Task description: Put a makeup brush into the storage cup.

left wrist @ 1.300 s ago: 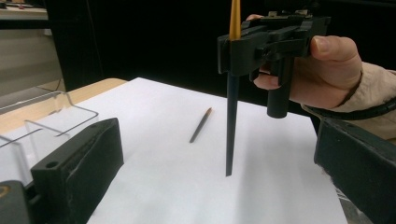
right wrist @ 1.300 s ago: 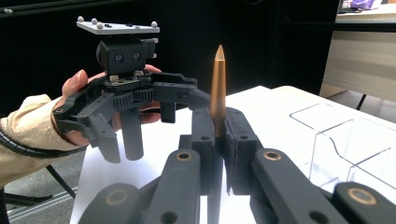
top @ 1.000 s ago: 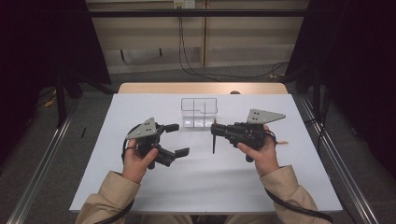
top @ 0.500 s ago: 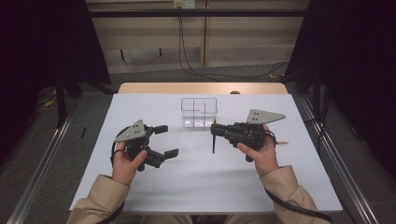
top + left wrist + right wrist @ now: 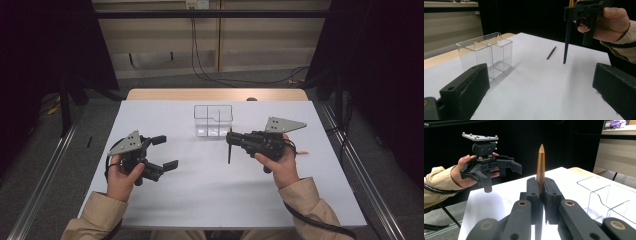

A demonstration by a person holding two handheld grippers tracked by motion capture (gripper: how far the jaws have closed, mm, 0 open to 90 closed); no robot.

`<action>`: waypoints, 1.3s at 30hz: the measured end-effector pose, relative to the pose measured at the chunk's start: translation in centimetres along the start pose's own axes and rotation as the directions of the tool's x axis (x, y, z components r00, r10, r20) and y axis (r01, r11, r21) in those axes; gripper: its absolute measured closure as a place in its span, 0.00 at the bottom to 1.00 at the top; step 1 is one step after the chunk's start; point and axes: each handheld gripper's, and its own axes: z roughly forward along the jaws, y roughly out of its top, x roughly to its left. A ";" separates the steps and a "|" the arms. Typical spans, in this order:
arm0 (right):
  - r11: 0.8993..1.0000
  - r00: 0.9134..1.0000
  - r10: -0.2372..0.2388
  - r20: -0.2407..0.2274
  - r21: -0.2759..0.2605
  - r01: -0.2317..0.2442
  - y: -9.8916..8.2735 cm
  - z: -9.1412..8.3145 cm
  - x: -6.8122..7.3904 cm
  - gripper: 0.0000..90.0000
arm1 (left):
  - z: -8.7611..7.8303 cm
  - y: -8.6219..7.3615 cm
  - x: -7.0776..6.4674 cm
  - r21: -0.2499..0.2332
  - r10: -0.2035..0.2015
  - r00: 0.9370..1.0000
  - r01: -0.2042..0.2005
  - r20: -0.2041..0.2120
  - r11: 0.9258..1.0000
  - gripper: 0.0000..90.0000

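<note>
Pencil [image 5: 229, 150] | clamped upright in right tongs [image 5: 229, 137] | left tongs [image 5: 165, 151] wide open, seemingly empty

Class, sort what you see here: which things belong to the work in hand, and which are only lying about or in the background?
In the job:
- pen, clamped upright in the right gripper
- clear divided holder, close by
- left gripper, open, holding nothing

Just there:
- second pen, flat on the table
- cables on the floor beyond
</note>
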 end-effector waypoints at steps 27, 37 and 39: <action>1.000 1.000 -0.005 0.012 0.004 0.005 0.0 -0.1 -0.4 0.93 | -3.4 -1.5 0.8 0.021 -0.021 0.997 0.023 -0.074 1.000 0.01; 1.000 1.000 -0.008 0.015 0.009 0.008 0.1 0.2 -0.5 0.93 | -4.4 -1.9 0.8 0.023 -0.027 0.996 0.030 -0.090 0.999 0.01; 1.000 1.000 -0.011 0.016 0.010 0.011 0.1 0.3 -0.5 0.93 | -4.6 -2.0 0.8 0.020 -0.029 0.995 0.031 -0.094 0.999 0.01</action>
